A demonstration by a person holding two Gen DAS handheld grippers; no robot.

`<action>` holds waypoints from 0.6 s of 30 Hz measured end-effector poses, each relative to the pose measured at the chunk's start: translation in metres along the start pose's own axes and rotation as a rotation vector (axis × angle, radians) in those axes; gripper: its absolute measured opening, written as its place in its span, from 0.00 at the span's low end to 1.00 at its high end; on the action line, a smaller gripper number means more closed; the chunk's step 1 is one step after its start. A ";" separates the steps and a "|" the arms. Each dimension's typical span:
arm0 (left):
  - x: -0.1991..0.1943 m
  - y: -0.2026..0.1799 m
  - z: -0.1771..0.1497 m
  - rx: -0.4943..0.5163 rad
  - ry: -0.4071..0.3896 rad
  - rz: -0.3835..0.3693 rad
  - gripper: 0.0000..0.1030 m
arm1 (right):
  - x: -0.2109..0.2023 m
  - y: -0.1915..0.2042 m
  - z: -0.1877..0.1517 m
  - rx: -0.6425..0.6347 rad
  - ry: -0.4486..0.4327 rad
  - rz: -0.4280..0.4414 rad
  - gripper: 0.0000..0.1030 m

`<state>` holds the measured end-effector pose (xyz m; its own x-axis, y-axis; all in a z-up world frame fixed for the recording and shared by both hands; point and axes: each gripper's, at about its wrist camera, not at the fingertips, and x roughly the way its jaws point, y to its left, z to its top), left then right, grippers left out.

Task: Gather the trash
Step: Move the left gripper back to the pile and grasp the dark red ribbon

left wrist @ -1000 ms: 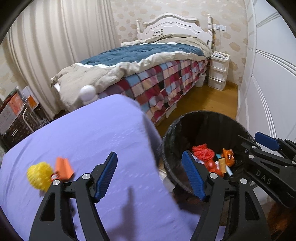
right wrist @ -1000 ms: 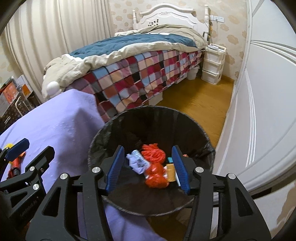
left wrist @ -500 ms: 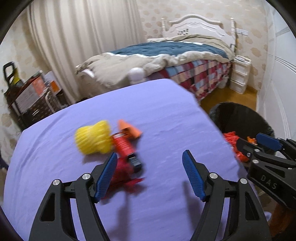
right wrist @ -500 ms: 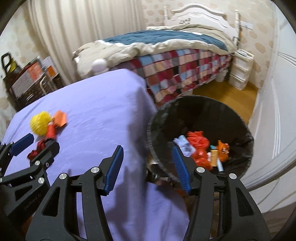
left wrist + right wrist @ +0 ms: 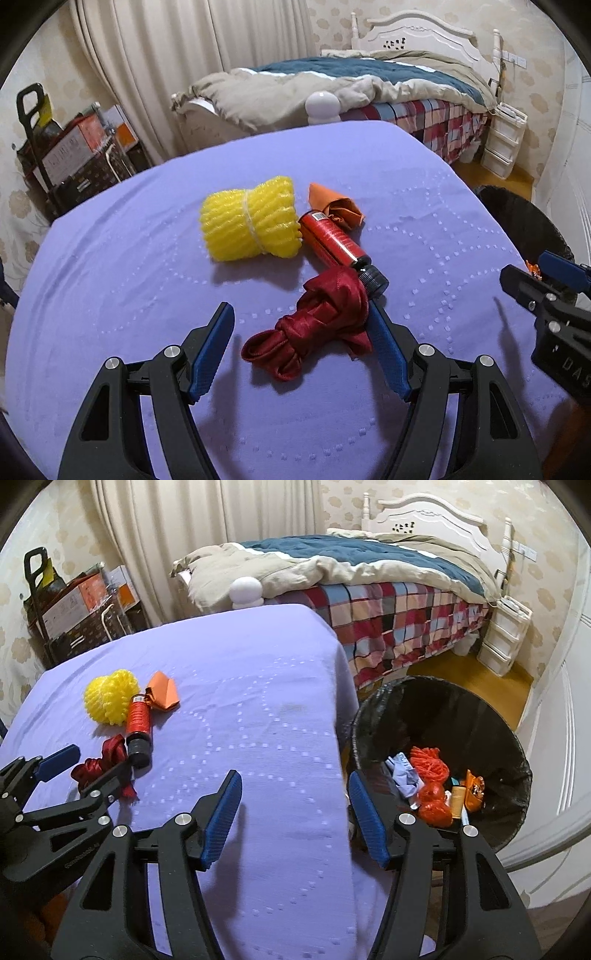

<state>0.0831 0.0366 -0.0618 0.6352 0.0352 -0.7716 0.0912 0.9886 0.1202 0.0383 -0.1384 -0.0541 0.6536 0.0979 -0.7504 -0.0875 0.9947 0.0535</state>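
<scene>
On the purple table (image 5: 110,288) lie a knotted dark red ribbon (image 5: 317,325), a red tube with a black cap (image 5: 338,245), a yellow foam net (image 5: 251,223) and an orange wrapper (image 5: 338,206). My left gripper (image 5: 301,339) is open, its jaws either side of the ribbon, apart from it. My right gripper (image 5: 295,812) is open and empty over the table's right edge, beside the black trash bin (image 5: 517,760) that holds several pieces of trash. The ribbon (image 5: 99,766), tube (image 5: 138,720), net (image 5: 109,696) and wrapper (image 5: 164,694) also show in the right wrist view.
A bed with a checked cover (image 5: 388,616) stands behind the table. White drawers (image 5: 506,635) sit by the far wall. Boxes and a cart (image 5: 66,147) stand at the left. A white wardrobe (image 5: 561,701) is to the right of the bin.
Both grippers swung left from the bin toward the table. The left gripper has come down close to the red ribbon. The right gripper moved from over the bin to the table's edge.
</scene>
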 end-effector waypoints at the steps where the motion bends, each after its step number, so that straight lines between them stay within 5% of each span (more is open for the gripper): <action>1: 0.001 0.000 0.000 0.000 0.007 -0.010 0.66 | 0.001 0.003 0.000 -0.006 0.002 0.001 0.57; 2: 0.002 0.001 -0.001 -0.004 0.016 -0.024 0.57 | 0.002 0.005 0.000 -0.010 0.003 0.003 0.57; 7: -0.001 0.003 -0.006 0.011 0.011 -0.052 0.44 | 0.008 0.020 0.001 -0.045 0.020 0.014 0.57; 18: -0.009 0.038 -0.021 -0.060 0.012 -0.009 0.41 | 0.017 0.049 0.002 -0.110 0.043 0.048 0.58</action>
<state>0.0646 0.0766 -0.0638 0.6255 0.0276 -0.7797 0.0505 0.9958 0.0757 0.0469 -0.0878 -0.0629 0.6143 0.1413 -0.7763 -0.2009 0.9794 0.0193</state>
